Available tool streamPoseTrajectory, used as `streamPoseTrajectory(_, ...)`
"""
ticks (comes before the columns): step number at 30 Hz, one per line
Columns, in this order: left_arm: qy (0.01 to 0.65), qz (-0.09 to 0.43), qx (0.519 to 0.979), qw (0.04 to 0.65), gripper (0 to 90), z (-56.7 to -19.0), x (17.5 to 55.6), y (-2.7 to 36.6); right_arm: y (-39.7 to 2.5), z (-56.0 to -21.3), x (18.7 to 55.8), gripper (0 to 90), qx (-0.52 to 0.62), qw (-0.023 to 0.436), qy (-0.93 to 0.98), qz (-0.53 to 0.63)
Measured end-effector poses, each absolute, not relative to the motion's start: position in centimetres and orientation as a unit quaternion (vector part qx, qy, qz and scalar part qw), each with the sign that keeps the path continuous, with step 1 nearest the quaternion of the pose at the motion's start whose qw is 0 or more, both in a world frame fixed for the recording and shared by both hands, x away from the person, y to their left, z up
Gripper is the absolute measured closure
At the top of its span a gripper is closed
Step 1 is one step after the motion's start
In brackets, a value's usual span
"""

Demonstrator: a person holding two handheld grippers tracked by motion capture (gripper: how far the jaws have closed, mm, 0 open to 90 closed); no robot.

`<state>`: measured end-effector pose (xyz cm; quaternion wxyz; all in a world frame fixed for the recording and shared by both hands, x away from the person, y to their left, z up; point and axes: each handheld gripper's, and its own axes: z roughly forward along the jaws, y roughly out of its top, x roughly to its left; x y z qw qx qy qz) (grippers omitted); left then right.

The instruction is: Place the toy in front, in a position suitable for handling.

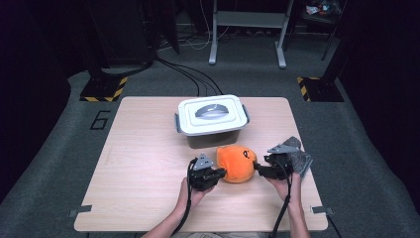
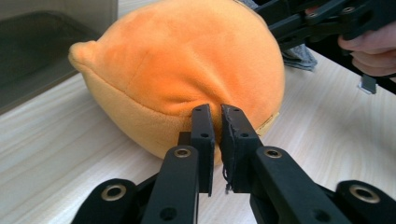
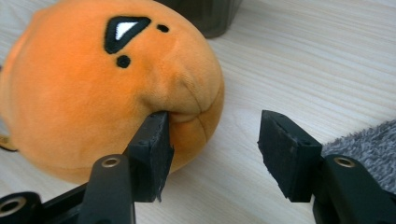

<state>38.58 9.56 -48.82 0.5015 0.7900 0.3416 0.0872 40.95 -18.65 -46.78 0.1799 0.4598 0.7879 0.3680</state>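
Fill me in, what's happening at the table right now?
A person holds a gripper in each hand on either side of an orange plush toy. The left gripper has its jaws nearly shut against the plush. The right gripper is open, one jaw pressing into the toy. A lidded plastic box sits behind; a grey cloth lies by the right hand.

The table (image 1: pixel 148 163) is lit brightly and evenly from above, while the floor and the room around it are left dim — almost black at the corners. Only soft, short shadows are cast. The high view is rendered slightly soft and grainy. In the gripper views, the orange plush (image 2: pixel 187 70) is shown sharply, but the nearest jaw parts are blurred.
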Motion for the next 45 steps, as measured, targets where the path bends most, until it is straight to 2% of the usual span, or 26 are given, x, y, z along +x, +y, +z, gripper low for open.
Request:
streamPoseTrajectory(2, 0.342, 0.085, 0.789, 0.503, 82.4, -48.8, 38.6, 9.6, -18.6, -46.7, 40.8, 40.8, 0.46, 0.179, 0.786, 0.372)
streamPoseTrajectory(6, 0.335, 0.087, 0.794, 0.499, 81.1, -48.8, 38.9, 10.0, -18.7, -45.9, 40.1, 31.0, 0.459, 0.172, 0.771, 0.407)
streamPoseTrajectory(10, 0.332, 0.084, 0.796, 0.5, 79.2, -48.8, 38.9, 9.9, -17.5, -45.5, 39.7, 28.3, 0.445, 0.181, 0.762, 0.434)
streamPoseTrajectory(16, 0.329, 0.081, 0.795, 0.504, 75.5, -49.0, 39.0, 10.0, -16.3, -45.9, 39.9, 29.4, 0.437, 0.186, 0.77, 0.426)
streamPoseTrajectory(23, 0.315, 0.093, 0.801, 0.5, 55.6, -48.6, 39.1, 10.4, -16.1, -46.2, 40.0, 29.9, 0.431, 0.186, 0.779, 0.416)
streamPoseTrajectory(30, 0.297, 0.108, 0.819, 0.48, 44.9, -48.5, 39.5, 10.8, -16.4, -46.3, 40.2, 29.9, 0.424, 0.181, 0.783, 0.417)
streamPoseTrajectory(34, 0.279, 0.126, 0.832, 0.462, 45.4, -48.8, 39.6, 10.4, -16.5, -46.4, 40.3, 29.9, 0.421, 0.178, 0.785, 0.418)
streamPoseTrajectory(37, 0.269, 0.132, 0.834, 0.463, 50.6, -49.0, 39.5, 10.0, -16.6, -46.4, 40.3, 29.9, 0.422, 0.175, 0.787, 0.415)
streamPoseTrajectory(45, 0.26, 0.14, 0.834, 0.466, 75.6, -49.3, 39.5, 10.0, -16.9, -46.5, 40.2, 27.0, 0.425, 0.171, 0.785, 0.417)
